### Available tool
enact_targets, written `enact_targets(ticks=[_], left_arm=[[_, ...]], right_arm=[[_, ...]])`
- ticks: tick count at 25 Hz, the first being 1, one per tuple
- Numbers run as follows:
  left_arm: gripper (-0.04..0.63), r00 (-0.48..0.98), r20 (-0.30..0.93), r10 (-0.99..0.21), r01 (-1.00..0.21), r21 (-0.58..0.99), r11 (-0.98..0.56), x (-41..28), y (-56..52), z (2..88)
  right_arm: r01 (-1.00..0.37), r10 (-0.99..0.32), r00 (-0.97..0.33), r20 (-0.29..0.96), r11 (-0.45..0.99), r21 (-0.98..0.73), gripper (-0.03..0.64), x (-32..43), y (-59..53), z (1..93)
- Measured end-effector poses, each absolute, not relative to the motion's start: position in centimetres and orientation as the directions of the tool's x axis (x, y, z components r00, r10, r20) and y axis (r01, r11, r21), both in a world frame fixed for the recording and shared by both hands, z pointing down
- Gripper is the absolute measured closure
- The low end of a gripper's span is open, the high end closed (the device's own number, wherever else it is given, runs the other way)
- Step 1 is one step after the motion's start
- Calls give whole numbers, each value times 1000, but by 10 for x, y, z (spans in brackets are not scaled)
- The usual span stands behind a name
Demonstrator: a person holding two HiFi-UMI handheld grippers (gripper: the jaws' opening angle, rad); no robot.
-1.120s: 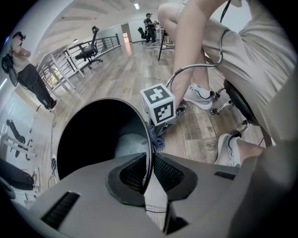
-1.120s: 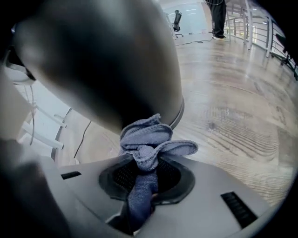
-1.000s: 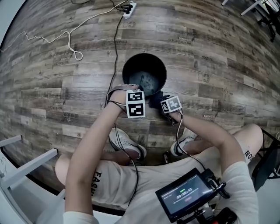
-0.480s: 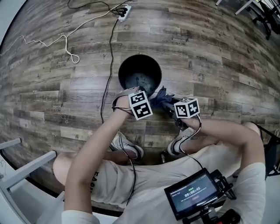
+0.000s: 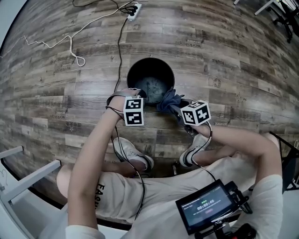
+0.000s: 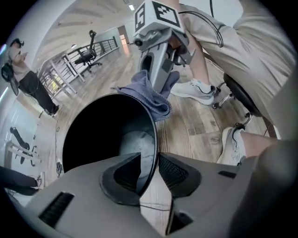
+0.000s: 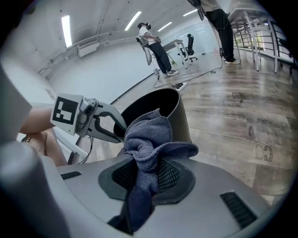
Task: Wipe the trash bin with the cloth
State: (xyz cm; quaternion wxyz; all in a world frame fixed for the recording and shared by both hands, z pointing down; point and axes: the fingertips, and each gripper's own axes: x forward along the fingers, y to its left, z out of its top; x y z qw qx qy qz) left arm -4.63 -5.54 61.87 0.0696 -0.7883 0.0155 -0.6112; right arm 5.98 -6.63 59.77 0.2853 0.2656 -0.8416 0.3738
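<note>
Grippers at the trash bin (image 5: 132,74)
The left gripper (image 6: 150,174) is straddling its rim, jaws having just been opening; the right gripper (image 7: 144,174) is clamping the cloth (image 7: 149,135) beside it.

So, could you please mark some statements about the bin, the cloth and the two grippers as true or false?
1. The right gripper holds the blue cloth. True.
2. The trash bin lies on its side. False: it stands upright on the wooden floor.
3. The left gripper is shut tight on the bin's rim. False: its jaws have just been opening and stand apart, with the rim between them.
4. A power strip lies on the floor beyond the bin. True.
</note>
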Motion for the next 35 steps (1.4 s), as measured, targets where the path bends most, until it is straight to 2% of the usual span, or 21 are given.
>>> enact_targets(ticks=[8,16,22,30,35], left_arm=[[497,259,960,-104,147,-146,-978,-45,-52,619],[500,263,960,-92,160,-137,-978,-45,-52,620],[500,261,961,-88,153,-131,-979,-45,-51,621],[486,255,961,-106,74,-129,-989,-44,-55,621],[466,371,924,-92,-46,-80,-996,-32,-47,597]], right_arm=[[-659,-191,-638,746,637,-400,534,42,-78,664],[-752,-190,-518,834,566,-338,534,39,-77,768],[-775,-110,-469,877,527,-349,534,34,-69,814],[-759,-80,-453,888,556,-338,534,66,-52,765],[-743,-126,-484,866,583,-330,534,104,-59,689]])
